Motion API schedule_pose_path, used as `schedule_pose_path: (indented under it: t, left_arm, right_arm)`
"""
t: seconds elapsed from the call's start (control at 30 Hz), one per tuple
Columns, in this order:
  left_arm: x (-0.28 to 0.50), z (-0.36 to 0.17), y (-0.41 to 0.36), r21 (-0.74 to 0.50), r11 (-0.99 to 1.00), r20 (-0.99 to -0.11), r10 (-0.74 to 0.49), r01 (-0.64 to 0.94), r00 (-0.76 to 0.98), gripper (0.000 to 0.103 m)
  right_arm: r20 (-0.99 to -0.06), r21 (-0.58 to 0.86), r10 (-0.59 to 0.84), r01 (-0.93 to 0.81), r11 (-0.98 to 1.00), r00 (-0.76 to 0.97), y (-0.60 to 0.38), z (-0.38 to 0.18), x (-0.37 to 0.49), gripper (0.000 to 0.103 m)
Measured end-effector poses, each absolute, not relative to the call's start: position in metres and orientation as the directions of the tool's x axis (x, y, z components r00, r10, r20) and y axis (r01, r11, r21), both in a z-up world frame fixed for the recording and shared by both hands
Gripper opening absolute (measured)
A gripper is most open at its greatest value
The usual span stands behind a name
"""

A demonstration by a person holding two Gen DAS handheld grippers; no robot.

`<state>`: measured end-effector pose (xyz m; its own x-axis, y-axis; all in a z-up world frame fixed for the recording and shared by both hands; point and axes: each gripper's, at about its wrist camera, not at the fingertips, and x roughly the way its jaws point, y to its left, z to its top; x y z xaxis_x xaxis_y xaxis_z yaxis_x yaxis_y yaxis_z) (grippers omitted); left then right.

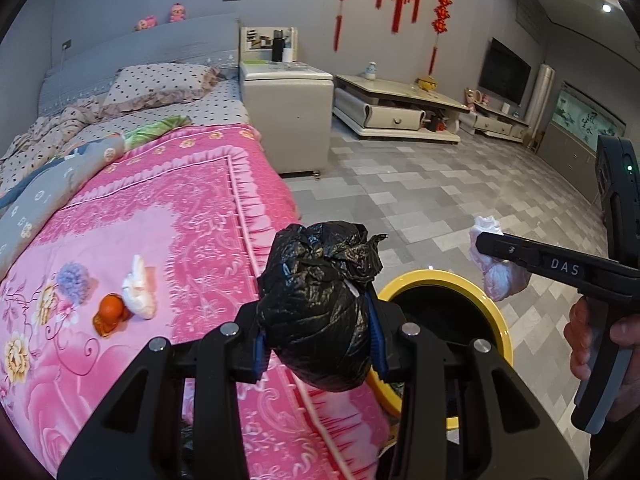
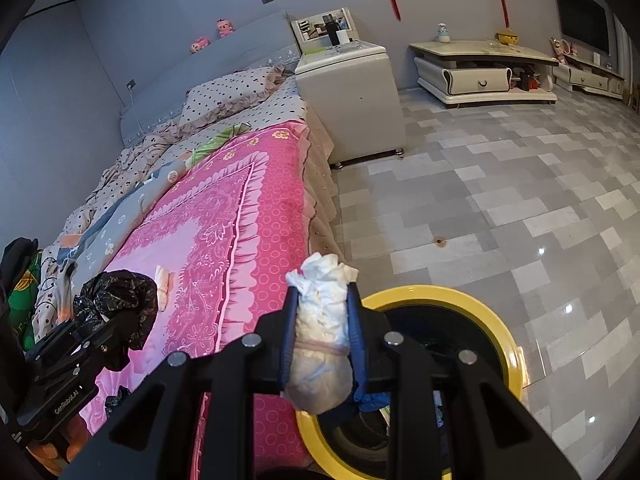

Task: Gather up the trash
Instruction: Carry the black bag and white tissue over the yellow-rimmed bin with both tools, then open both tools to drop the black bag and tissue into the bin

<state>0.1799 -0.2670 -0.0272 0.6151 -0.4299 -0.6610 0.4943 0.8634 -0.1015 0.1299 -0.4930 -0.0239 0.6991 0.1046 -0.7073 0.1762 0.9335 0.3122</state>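
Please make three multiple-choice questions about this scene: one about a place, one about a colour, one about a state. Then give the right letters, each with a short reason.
1. Where does the orange toy lie?
A. on the pink blanket
B. on the floor
C. inside the bin

2. What colour is the rim of the bin?
A. blue
B. yellow
C. white

3. What do the left tongs do?
A. hang open and empty
B. grip a white wad
C. grip a black plastic bag

Answers:
1 A, it rests on the blanket beside a white scrap.
2 B, the ring around the dark opening is yellow.
3 C, the bag sits clamped between them; the white wad is in the right tongs.
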Motion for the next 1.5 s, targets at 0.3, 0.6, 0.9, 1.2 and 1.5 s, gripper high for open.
schedule_pose_path:
  t: [0.3, 0.6, 0.9, 1.2, 1.5]
  left_arm:
    - [0.18, -0.05, -0.315, -0.099, 0.833, -0.695, -0.45, 0.545, 0.561, 0.037]
    - [0.184, -0.094, -0.347, -0.119, 0.824, -0.75, -0.44, 0.554, 0.493, 0.037]
    - [0.186, -0.115, -0.36, -0.136, 0.817, -0.774, -0.441, 0.56, 0.455, 0.038]
    - [0.188, -0.11, -0.356, -0.143, 0.811, -0.765, -0.454, 0.567, 0.457, 0.043]
    - [0.18, -0.107, -0.349, -0.149, 0.818, -0.76, -0.454, 0.555, 0.464, 0.063]
  right_arm:
    - [-0.733, 0.327, 0.085, 0.24, 0.914, 0.675, -0.522, -0.049, 0.126, 0.022]
    - [-0.772, 0.332, 0.073, 0.304, 0.893, 0.631, -0.546, -0.083, 0.125, 0.022]
    - [-0.796, 0.327, 0.059, 0.346, 0.879, 0.602, -0.558, -0.101, 0.122, 0.023]
    - [-0.792, 0.335, 0.051, 0.363, 0.87, 0.609, -0.561, -0.097, 0.116, 0.023]
    - [-0.796, 0.314, -0.002, 0.416, 0.853, 0.605, -0.568, -0.092, 0.105, 0.045]
